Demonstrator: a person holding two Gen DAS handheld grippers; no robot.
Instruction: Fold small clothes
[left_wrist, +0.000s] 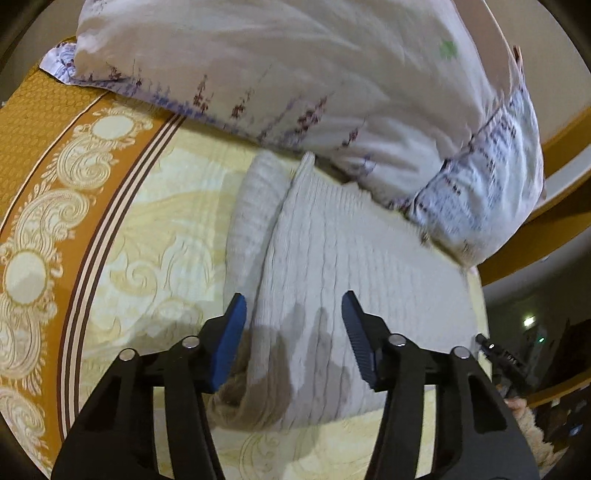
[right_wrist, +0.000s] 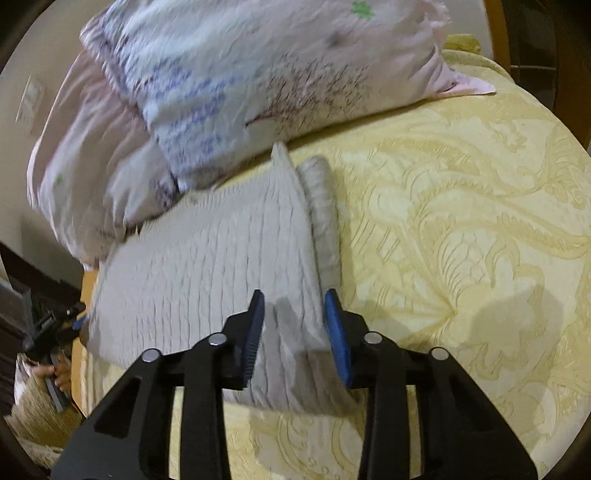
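Note:
A pale grey ribbed knit garment (left_wrist: 332, 258) lies on the yellow patterned bedspread (left_wrist: 155, 229), its far end against a pillow. My left gripper (left_wrist: 293, 306) is open, its blue-padded jaws standing on either side of the garment's near left edge, just above it. The garment also shows in the right wrist view (right_wrist: 221, 258), with a folded strip along its right side. My right gripper (right_wrist: 295, 306) is open, its jaws straddling the garment's near right edge without closing on it.
A white floral pillow (left_wrist: 295, 74) lies at the head of the bed; it also shows in the right wrist view (right_wrist: 240, 74). An orange patterned border (left_wrist: 44, 155) runs along the left. The bedspread (right_wrist: 461, 240) stretches to the right. The other gripper (right_wrist: 48, 332) shows at the left edge.

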